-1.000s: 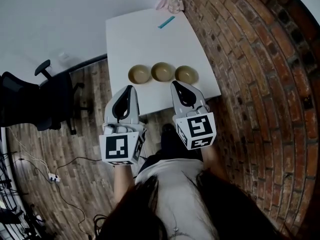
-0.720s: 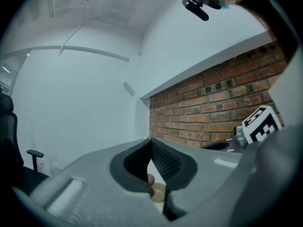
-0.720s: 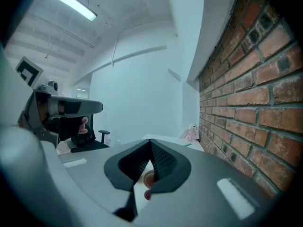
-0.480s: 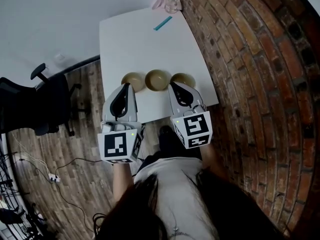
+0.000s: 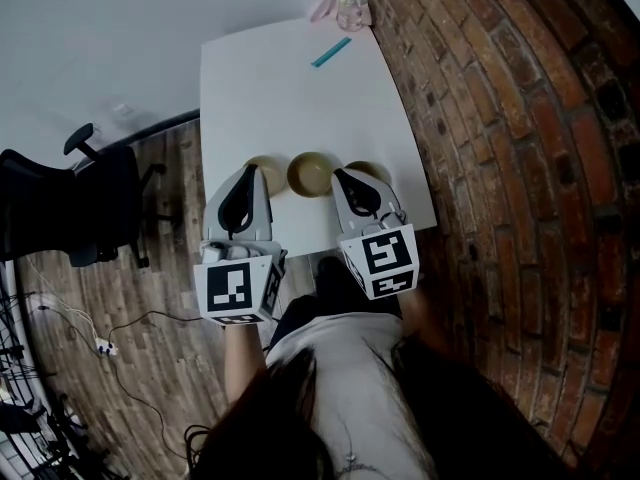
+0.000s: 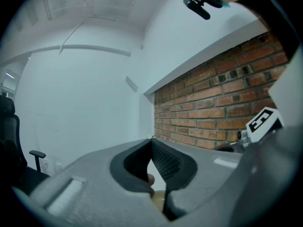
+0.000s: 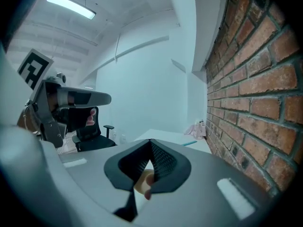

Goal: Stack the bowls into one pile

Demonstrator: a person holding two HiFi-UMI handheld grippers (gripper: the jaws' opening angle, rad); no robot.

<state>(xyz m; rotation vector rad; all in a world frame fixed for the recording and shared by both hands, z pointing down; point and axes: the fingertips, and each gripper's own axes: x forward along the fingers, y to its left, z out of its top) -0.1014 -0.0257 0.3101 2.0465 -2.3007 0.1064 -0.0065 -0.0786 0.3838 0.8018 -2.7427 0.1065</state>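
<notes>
Three tan bowls stand in a row near the front edge of the white table (image 5: 280,88). The middle bowl (image 5: 312,173) is in full sight. My left gripper (image 5: 252,169) is shut and empty, and its tip covers part of the left bowl (image 5: 270,164). My right gripper (image 5: 338,173) is also shut and empty, its tip lying over the near-left side of the right bowl (image 5: 373,172). In the left gripper view the jaws meet at the left gripper's tip (image 6: 151,141), with a tan bowl (image 6: 158,200) showing below. The right gripper view shows the same, with another bowl (image 7: 142,181) behind the shut jaws.
A turquoise strip (image 5: 331,46) lies on the far part of the table, with a pink thing and a jar (image 5: 341,6) at the far corner. A brick wall (image 5: 490,118) runs along the right. A black office chair (image 5: 60,208) and cables (image 5: 100,348) are on the wood floor at the left.
Both grippers have moved forward over the table's front edge toward the bowls. Their tips now overlap the two outer bowls. Jaws stay shut.
</notes>
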